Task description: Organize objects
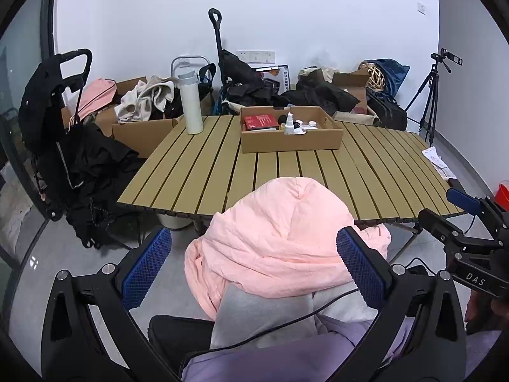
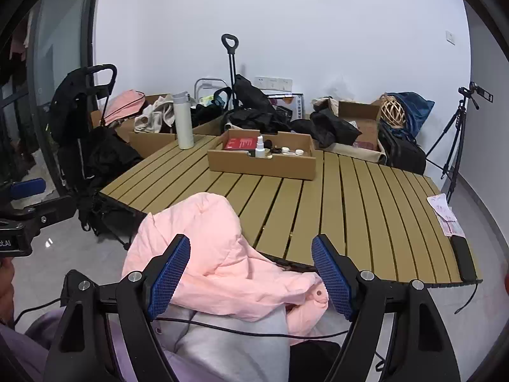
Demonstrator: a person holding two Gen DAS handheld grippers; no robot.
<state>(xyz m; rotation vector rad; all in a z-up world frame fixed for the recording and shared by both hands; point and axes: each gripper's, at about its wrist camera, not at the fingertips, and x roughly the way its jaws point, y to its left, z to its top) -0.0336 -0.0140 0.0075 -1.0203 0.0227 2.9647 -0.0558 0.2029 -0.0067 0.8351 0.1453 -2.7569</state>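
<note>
A pink padded jacket [image 1: 280, 232] [image 2: 206, 242] lies bunched on a person's lap in grey trousers [image 1: 261, 315], leaning on the front edge of the slatted table [image 1: 197, 172] [image 2: 366, 210]. My left gripper [image 1: 254, 267] is open, its wide jaws standing either side of the jacket, the left pad clear of it. My right gripper [image 2: 251, 275] is also open over the jacket's right part, and nothing shows it pinching the cloth. A cardboard tray [image 1: 286, 143] [image 2: 261, 167] on the table holds a red box [image 1: 261, 121], a spray bottle [image 1: 289, 124] and small jars.
A white flask [image 1: 190, 105] [image 2: 184, 121] stands at the table's far left corner. Papers [image 2: 445, 216] and a black phone [image 2: 464, 258] lie at its right edge. Boxes of clothes, a cart and bags crowd the wall behind; a tripod [image 1: 429, 102] stands right. A cable crosses the lap.
</note>
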